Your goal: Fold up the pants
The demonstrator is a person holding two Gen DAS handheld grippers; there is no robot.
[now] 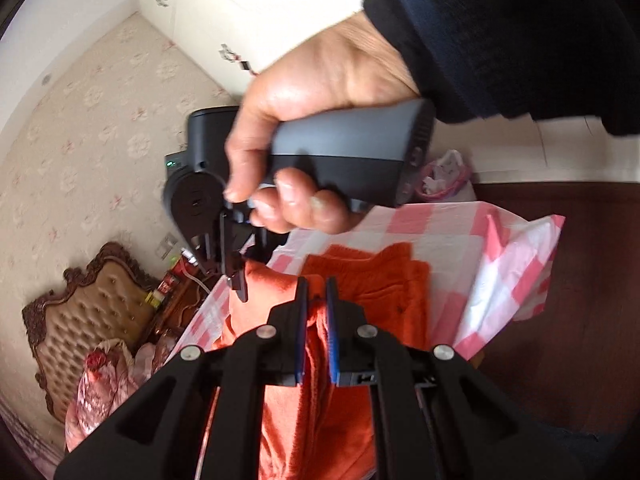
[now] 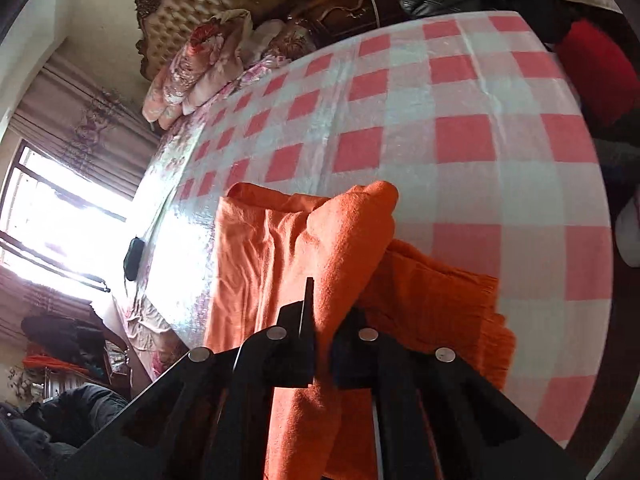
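The orange pants (image 1: 384, 280) lie partly folded on a pink-and-white checked cloth (image 1: 452, 236). My left gripper (image 1: 317, 292) is shut on a bunched edge of the pants, its blue pads pressing the fabric. The right gripper (image 1: 240, 284), held in a person's hand (image 1: 312, 120), shows in the left wrist view with its fingers at the pants' edge. In the right wrist view my right gripper (image 2: 324, 300) is shut on a raised fold of the pants (image 2: 344, 232), lifted above the rest of the garment on the checked cloth (image 2: 460, 140).
A tufted headboard (image 2: 200, 4) and floral pillows (image 2: 200, 64) stand at the bed's far end. A dark wooden nightstand (image 2: 344, 4) with small items is beside it. A bright window (image 2: 52, 216) is at left. A loose corner of the checked cloth (image 1: 516, 272) hangs at the edge.
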